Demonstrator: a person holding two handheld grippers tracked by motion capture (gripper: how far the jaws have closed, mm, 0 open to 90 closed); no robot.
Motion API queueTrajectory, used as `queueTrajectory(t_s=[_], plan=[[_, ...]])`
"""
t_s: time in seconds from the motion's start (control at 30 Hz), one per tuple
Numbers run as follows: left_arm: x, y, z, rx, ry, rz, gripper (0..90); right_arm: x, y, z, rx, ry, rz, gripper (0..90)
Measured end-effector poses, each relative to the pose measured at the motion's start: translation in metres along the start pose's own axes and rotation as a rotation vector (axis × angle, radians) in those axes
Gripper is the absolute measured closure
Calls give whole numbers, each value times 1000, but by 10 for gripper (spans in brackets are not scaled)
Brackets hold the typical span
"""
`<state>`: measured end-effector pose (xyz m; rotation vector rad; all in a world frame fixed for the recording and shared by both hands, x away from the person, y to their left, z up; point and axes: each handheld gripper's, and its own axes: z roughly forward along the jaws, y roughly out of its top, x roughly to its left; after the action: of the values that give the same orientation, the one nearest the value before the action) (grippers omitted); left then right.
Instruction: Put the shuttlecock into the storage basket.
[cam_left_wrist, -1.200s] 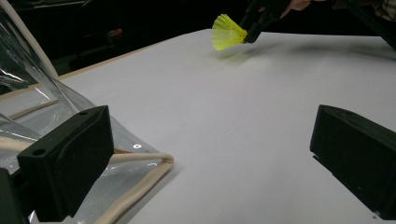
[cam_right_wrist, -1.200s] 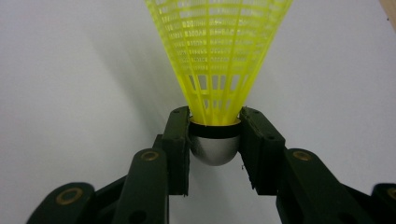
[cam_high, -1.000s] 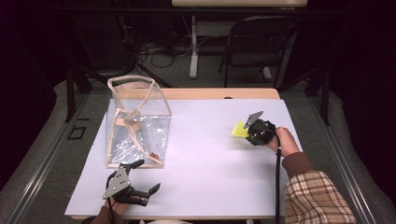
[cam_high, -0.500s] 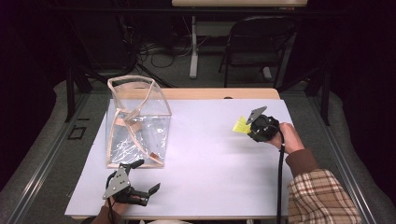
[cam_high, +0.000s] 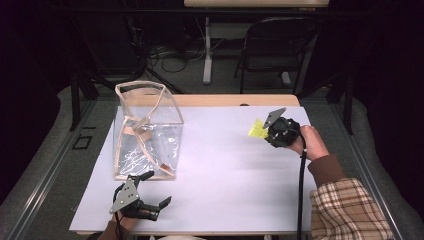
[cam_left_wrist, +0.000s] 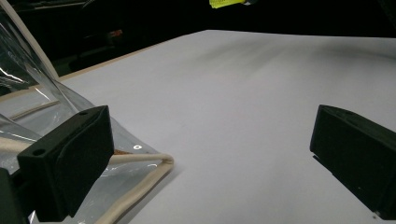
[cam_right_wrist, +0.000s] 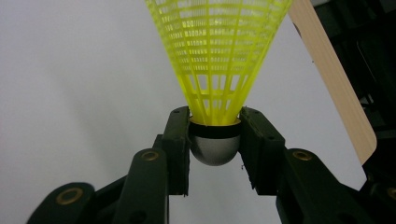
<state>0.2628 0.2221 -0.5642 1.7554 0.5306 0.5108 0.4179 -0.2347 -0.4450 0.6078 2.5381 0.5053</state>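
Right gripper (cam_right_wrist: 215, 128): I have its jaws pinched on the silver cap of the shuttlecock; one pad presses each side of the cap.
Shuttlecock (cam_right_wrist: 219, 60): yellow mesh skirt, pointing away from the gripper body. In the high view I see it (cam_high: 257, 129) at the right-hand part of the table, near the far edge, above the white sheet.
Right hand (cam_high: 310, 142): I see it behind the gripper (cam_high: 263, 131), with a brown cuff and a plaid sleeve coming in from the lower right.
Left gripper (cam_high: 161, 190): I have it at the near-left edge of the table, jaws spread wide, nothing between them. In its own view the two black pads stand well apart over bare white surface.
Clear bag (cam_high: 145, 132): transparent, cream-trimmed, standing upright at the left of the table, mouth open at the top. Its near corner (cam_left_wrist: 154, 161) lies just beside the left gripper's left pad.
Table (cam_high: 225, 165): covered by a white sheet; a wooden edge shows along the far side.
Separation: I read the shuttlecock and the bag as well apart, on opposite sides of the sheet.
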Motion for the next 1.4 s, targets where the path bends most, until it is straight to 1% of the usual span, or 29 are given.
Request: queueTrajectory(t_s=[0.1,0.13,0.17,0.23,0.27,0.3,0.33,0.37,0.43,0.47,0.5,0.53,0.57,0.6,0.7,0.8,0.83,0.87,1.03,1.07,1.23,1.27,1.4], plan=[[0,0,0,1,0,0,0,-1,3,-6,3,-6,-3,652],[0,0,0,0,1,0,0,-2,3,-7,-12,-6,-11,652],[0,0,0,-1,0,0,0,-2,4,-10,-7,-13,-16,652],[0,0,0,0,1,0,0,-3,5,-13,-16,-7,-2,652],[0,0,0,1,-1,0,0,-4,6,-14,-19,-19,-13,652],[0,0,0,-1,0,0,0,-4,7,-16,-14,-17,-1,652],[0,0,0,2,-2,0,0,-5,8,-18,-17,-13,-11,652],[0,0,0,2,-3,-1,0,-5,8,-19,-19,-22,0,653],[0,0,0,0,-1,-1,0,-6,10,-22,-28,-22,0,652],[0,0,0,1,-1,0,0,-7,11,-23,-29,-21,-12,652],[0,0,0,0,-1,-1,0,-6,11,-24,-26,-24,0,653],[0,0,0,0,-1,-1,0,-7,12,-25,-38,-22,-8,652],[0,0,0,3,-3,0,0,-7,12,-26,-34,-29,-4,653],[0,0,0,4,-4,0,0,-9,14,-29,-32,-29,-15,652],[0,0,0,3,-4,0,0,-10,15,-32,-37,-32,-13,652],[0,0,0,3,1,-1,0,-13,18,-39,-37,-45,-13,653],[0,0,0,3,1,-2,0,-13,18,-39,-37,-45,-13,653],[0,0,0,3,-3,-1,0,-14,19,-42,-48,-47,-14,652],[0,0,0,3,-2,-1,0,-14,22,-45,-44,-54,-12,652],[0,0,0,3,1,-2,0,-14,24,-46,-56,-52,-20,652],[0,0,0,1,-2,-4,0,-13,30,-46,-62,-53,-21,652],[0,0,0,0,-2,-4,0,-13,32,-46,-74,-52,-21,652],[0,0,0,1,-3,-5,0,-13,37,-45,-87,-48,-26,652]])
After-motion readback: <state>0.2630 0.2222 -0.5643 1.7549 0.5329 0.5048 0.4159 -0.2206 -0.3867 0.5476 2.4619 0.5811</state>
